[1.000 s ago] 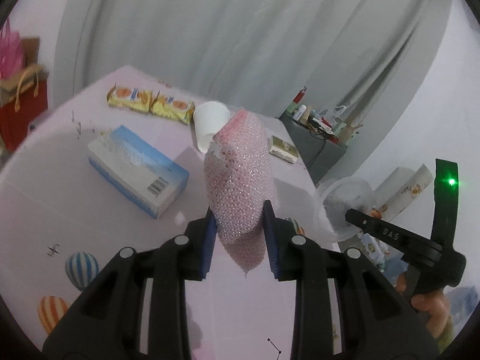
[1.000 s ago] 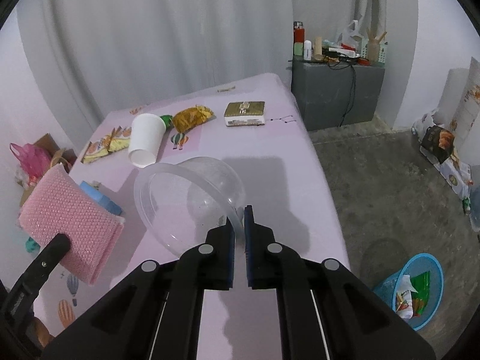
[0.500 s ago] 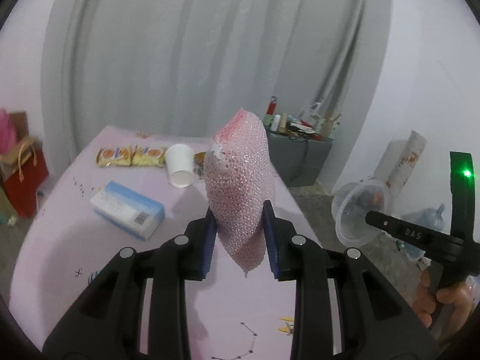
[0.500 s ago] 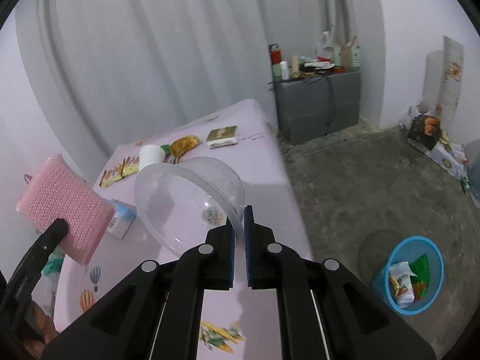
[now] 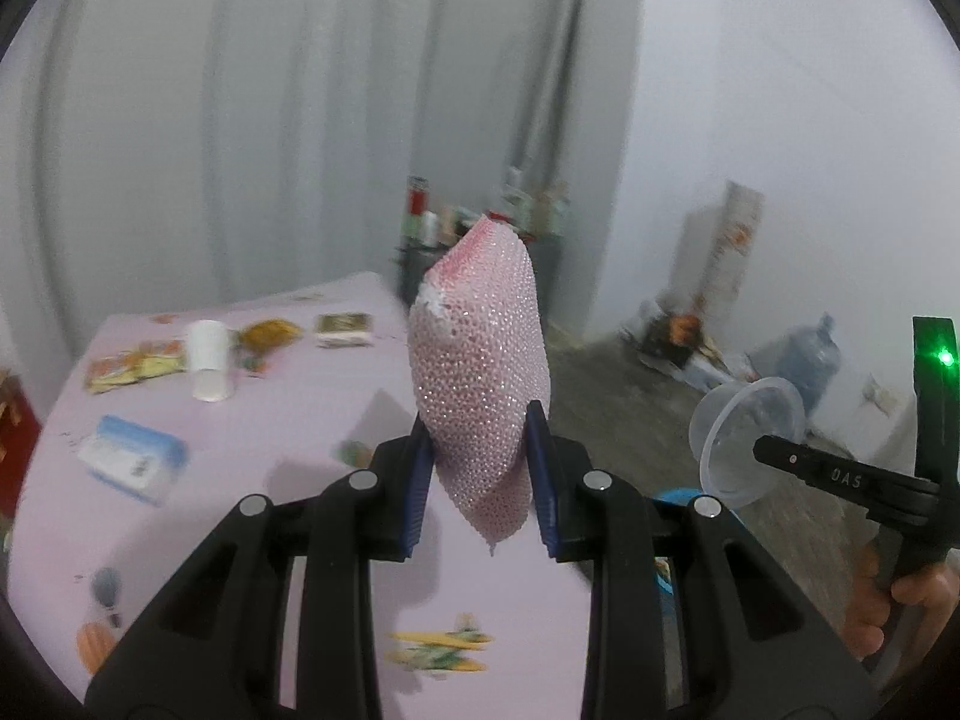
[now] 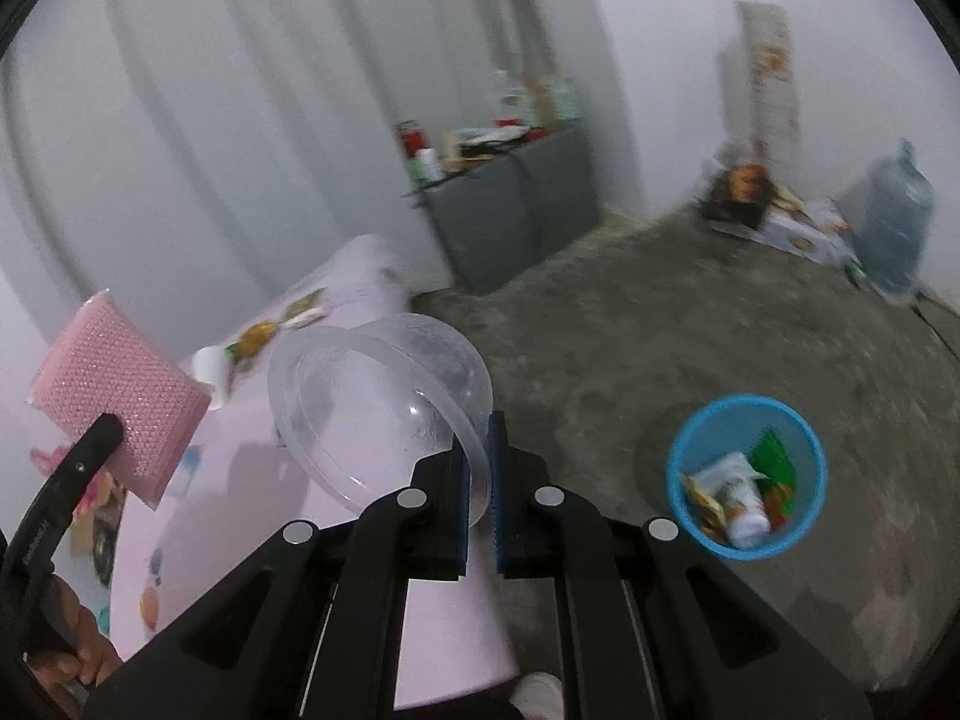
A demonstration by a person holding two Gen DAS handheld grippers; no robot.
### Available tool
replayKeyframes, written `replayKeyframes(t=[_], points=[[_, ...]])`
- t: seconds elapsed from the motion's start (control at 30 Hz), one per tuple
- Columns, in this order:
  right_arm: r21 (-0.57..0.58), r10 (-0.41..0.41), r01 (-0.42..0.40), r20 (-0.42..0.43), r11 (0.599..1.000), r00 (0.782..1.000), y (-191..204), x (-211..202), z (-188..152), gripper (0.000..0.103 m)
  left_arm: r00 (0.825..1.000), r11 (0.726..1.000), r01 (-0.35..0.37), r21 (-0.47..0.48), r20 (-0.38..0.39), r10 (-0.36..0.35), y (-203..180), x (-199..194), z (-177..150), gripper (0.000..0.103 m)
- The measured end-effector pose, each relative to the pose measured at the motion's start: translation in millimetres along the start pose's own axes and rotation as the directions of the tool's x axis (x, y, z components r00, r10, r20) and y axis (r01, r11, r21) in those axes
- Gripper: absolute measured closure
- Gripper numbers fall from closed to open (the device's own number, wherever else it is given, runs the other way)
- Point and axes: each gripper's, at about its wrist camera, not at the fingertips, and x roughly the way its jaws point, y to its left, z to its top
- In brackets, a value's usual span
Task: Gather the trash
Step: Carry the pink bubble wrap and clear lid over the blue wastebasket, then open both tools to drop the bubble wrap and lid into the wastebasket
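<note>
The left tool (image 5: 478, 483) is raised above the pink printed tabletop (image 5: 288, 480). It points forward and pinches a pink bubble-textured foam pad (image 5: 480, 384), which stands on its edge between the blue fingers. To the right, the right tool (image 6: 478, 492) is level and clamps the rim of a clear round plastic bowl (image 6: 378, 402) over the tabletop edge. A blue round trash basket (image 6: 690, 450) with wrappers stands on the grey floor (image 6: 660, 330) further right.

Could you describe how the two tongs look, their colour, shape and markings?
Both tongs, the left and the right, are matte black plastic with triangular cut-outs, silver round bolts and blue ribbed pads inside the fingers. The right one's handle carries a green light and white lettering, blurred.
</note>
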Motion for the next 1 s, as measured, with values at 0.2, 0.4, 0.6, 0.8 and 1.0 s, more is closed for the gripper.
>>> replayKeyframes(t=[0.2,0.4,0.6,0.8,1.0], points=[[0.214,-0.121,0.127,-0.039,0.969,0.992,-103,9,-16,0.097,0.969,0.984,0.169,0.059,-0.194,-0.154,-68,66,-10,0.076],[0.425,-0.178,0.222,-0.140,0.878,0.974,-201,44,-57,0.097,0.882,0.950,0.289,0.116,-0.417,-0.217,-142,153,-37,0.076],[0.558,-0.163,0.249,-0.200,0.791,0.966,-266,83,-71,0.097,0.788,0.916,0.384,0.114,-0.557,-0.261,-214,226,-67,0.075],[0.632,-0.121,0.247,-0.235,0.734,0.964,-315,140,-55,0.062,0.774,0.916,0.375,0.143,-0.592,-0.224,-265,294,-81,0.038],[0.632,-0.141,0.299,-0.288,0.715,0.947,-328,163,-78,0.044,0.789,0.934,0.335,0.126,-0.579,-0.205,-265,305,-85,0.034]])
